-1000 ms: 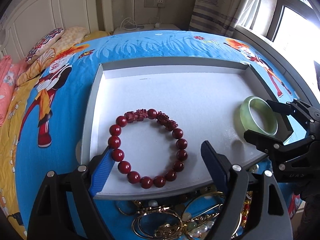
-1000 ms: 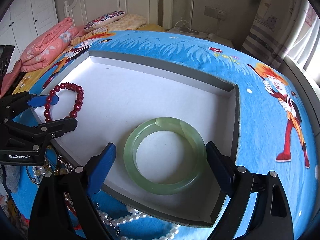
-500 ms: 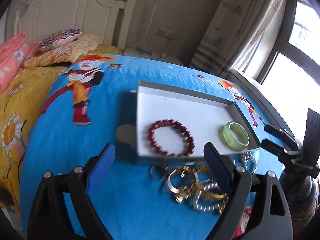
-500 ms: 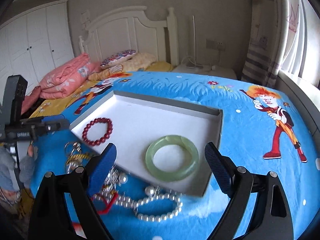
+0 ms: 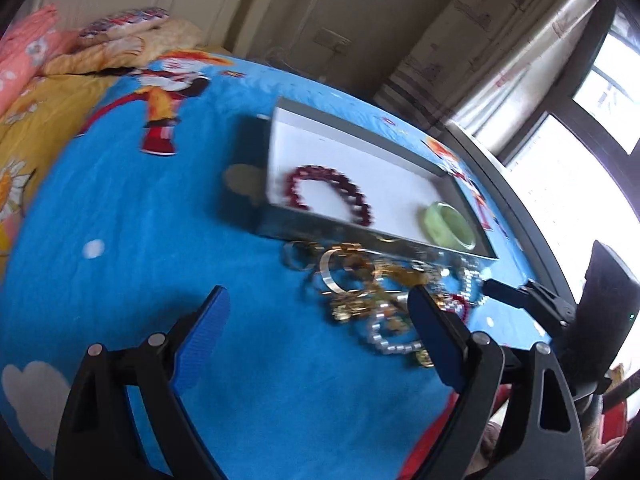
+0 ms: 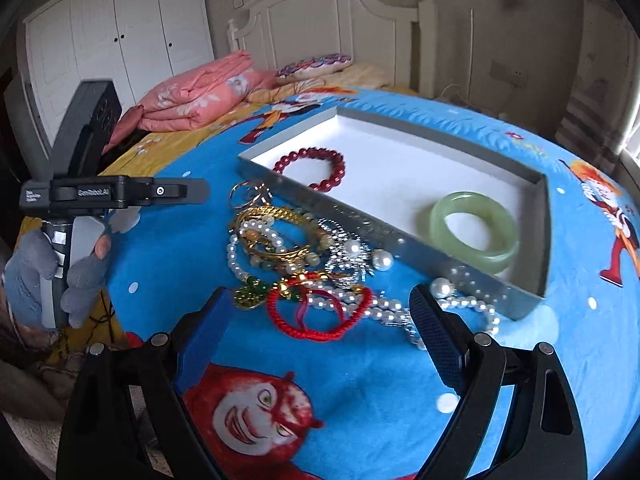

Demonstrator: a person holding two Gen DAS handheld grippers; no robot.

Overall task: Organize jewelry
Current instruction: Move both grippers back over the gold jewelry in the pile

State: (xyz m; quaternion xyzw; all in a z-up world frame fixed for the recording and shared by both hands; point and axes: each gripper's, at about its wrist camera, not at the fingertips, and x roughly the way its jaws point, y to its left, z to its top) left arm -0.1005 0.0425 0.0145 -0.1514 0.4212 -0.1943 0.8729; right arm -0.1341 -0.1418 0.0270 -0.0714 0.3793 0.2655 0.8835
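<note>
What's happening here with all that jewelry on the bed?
A person holds two open, empty grippers, the left gripper and the right gripper, above a blue cartoon bedspread. In the shallow grey tray lie a dark red bead bracelet and a pale green jade bangle. A tangled pile of gold, pearl and red-cord jewelry waits unsorted beside it.

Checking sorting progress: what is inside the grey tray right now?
The grey tray holds a red bead bracelet and a green jade bangle, lying apart on its white floor. Nothing else shows inside. Its near wall hides a thin strip of floor behind it.
</note>
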